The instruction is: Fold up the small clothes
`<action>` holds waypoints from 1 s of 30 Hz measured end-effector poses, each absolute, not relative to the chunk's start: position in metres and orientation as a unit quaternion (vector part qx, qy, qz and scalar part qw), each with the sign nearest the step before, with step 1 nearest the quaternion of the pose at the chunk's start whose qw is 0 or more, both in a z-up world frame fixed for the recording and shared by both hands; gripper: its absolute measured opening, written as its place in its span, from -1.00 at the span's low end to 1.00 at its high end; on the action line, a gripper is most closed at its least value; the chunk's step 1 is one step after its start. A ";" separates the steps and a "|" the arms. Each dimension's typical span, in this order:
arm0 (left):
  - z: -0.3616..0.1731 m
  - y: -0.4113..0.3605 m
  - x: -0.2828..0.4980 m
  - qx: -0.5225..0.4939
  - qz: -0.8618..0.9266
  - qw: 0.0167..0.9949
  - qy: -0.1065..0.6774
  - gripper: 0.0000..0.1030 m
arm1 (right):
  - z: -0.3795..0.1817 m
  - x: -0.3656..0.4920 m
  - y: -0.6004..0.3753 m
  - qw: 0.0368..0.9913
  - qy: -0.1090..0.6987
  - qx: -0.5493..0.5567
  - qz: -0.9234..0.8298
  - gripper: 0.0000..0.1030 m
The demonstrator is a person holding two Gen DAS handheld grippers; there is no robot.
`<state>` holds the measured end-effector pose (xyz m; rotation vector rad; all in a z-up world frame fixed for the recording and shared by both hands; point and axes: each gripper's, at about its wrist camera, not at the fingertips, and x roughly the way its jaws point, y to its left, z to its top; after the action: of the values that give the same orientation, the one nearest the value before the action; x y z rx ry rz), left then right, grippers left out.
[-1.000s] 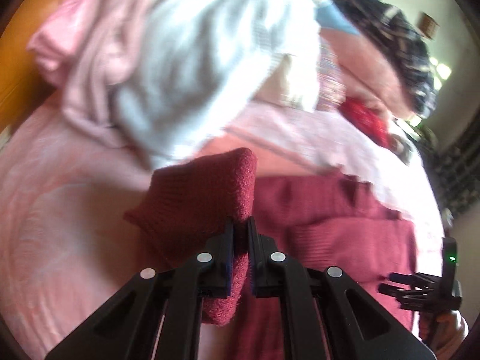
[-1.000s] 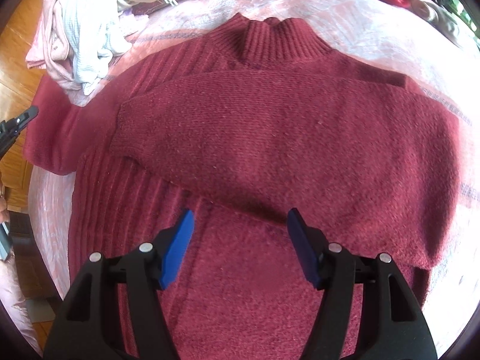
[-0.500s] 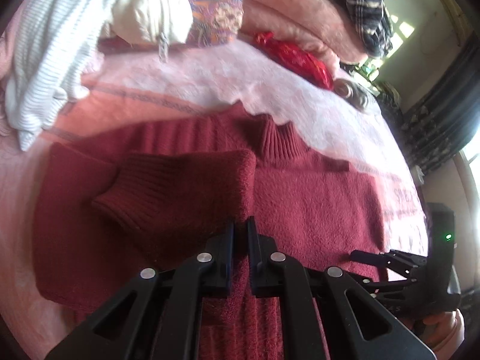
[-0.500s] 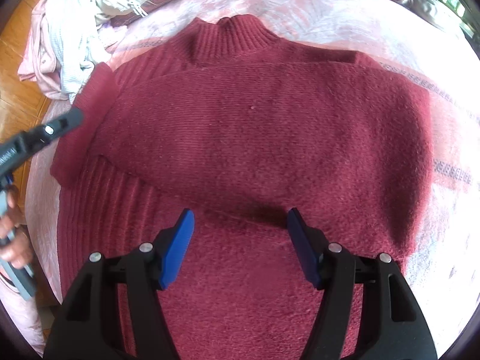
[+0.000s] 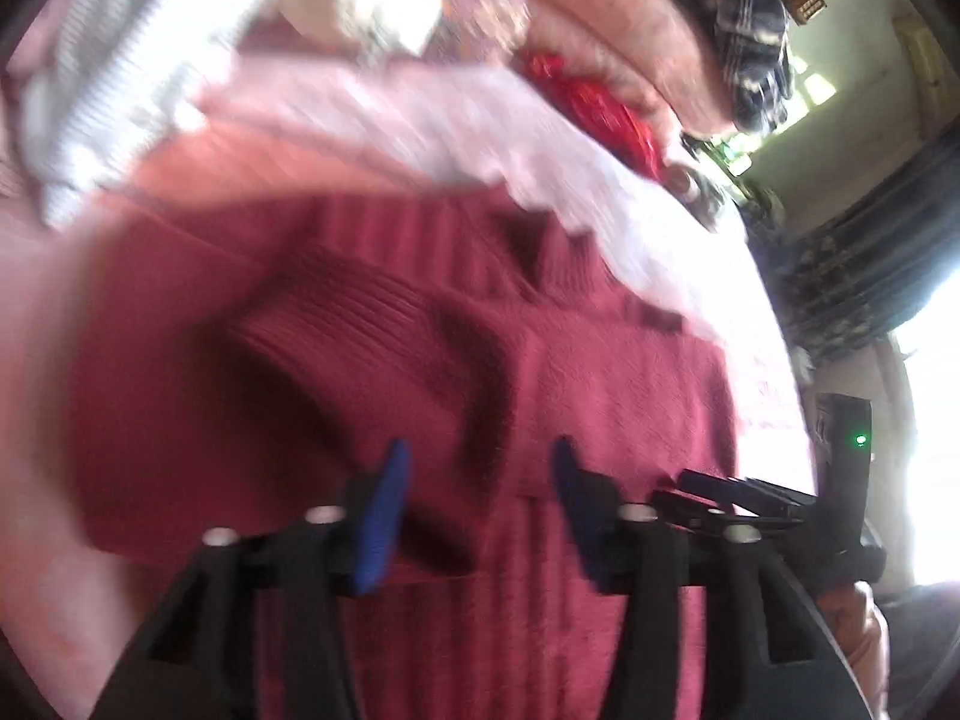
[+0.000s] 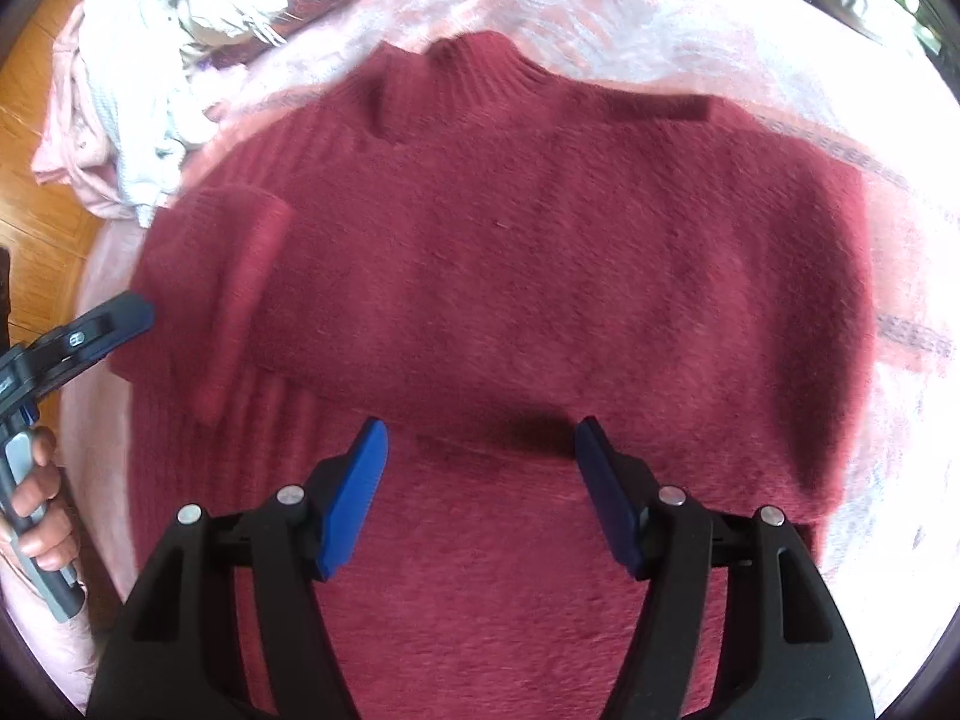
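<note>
Pink-blanketed bed [image 6: 600, 18] under flat maroon sweater [image 6: 540, 276], clothes heap [image 6: 150, 90].

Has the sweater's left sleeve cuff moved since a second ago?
Yes. The cuff came down from mid-air onto the sweater, nearer its collar; left gripper jaws opening.

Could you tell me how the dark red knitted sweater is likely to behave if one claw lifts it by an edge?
The sweater would probably sag, since its folded sleeve already lies slack. Its fuzzy knit likely grips pads rather than slipping.
</note>
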<state>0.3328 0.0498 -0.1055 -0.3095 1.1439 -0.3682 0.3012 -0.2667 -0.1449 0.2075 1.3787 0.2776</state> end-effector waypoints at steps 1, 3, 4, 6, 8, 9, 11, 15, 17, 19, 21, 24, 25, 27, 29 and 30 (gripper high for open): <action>-0.103 0.056 0.334 -0.129 -0.154 0.822 0.533 0.06 | -0.142 0.304 -0.261 0.757 0.632 0.097 0.134 0.27; -0.103 0.074 0.338 -0.088 -0.102 0.838 0.529 0.06 | -0.138 0.310 -0.243 0.757 0.630 0.095 0.144 0.27; -0.108 0.083 0.340 -0.076 -0.082 0.838 0.535 0.06 | -0.136 0.315 -0.232 0.757 0.629 0.093 0.151 0.27; -0.117 0.097 0.343 -0.075 -0.062 0.832 0.546 0.05 | -0.135 0.324 -0.214 0.753 0.629 0.102 0.164 0.27; -0.127 0.106 0.343 -0.073 -0.048 0.827 0.555 0.05 | -0.137 0.334 -0.198 0.745 0.631 0.123 0.180 0.26; -0.131 0.108 0.344 -0.071 -0.046 0.826 0.557 0.05 | -0.138 0.341 -0.188 0.740 0.633 0.132 0.187 0.25; -0.138 0.108 0.344 -0.067 -0.045 0.825 0.559 0.05 | -0.142 0.351 -0.174 0.734 0.638 0.136 0.190 0.06; -0.140 0.101 0.342 -0.055 -0.045 0.831 0.552 0.06 | -0.158 0.360 -0.153 0.715 0.656 0.136 0.200 -0.50; -0.137 0.101 0.341 -0.049 -0.043 0.834 0.548 0.06 | -0.161 0.360 -0.150 0.711 0.657 0.144 0.207 -0.83; -0.132 0.103 0.339 -0.044 -0.039 0.839 0.541 0.06 | -0.154 0.355 -0.154 0.723 0.642 0.138 0.214 -0.85; -0.126 0.104 0.338 -0.037 -0.036 0.846 0.531 0.07 | -0.142 0.351 -0.163 0.733 0.627 0.143 0.221 -0.85; -0.121 0.103 0.338 -0.028 -0.028 0.852 0.521 0.10 | -0.119 0.344 -0.183 0.754 0.605 0.131 0.220 -0.86; -0.120 0.100 0.338 -0.025 -0.028 0.853 0.521 0.10 | -0.114 0.342 -0.190 0.760 0.601 0.124 0.215 -0.85; -0.123 0.093 0.338 -0.021 -0.031 0.852 0.523 0.11 | -0.109 0.338 -0.207 0.771 0.598 0.105 0.191 -0.85; -0.129 0.084 0.338 -0.015 -0.034 0.848 0.529 0.12 | -0.113 0.336 -0.218 0.777 0.601 0.085 0.167 -0.85; -0.135 0.078 0.339 -0.012 -0.034 0.844 0.535 0.12 | -0.120 0.335 -0.224 0.777 0.607 0.076 0.151 -0.85</action>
<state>0.3388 0.0781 -0.1347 -0.0250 1.1300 -0.0716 0.3352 -0.2240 -0.1203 0.1644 1.3125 0.3264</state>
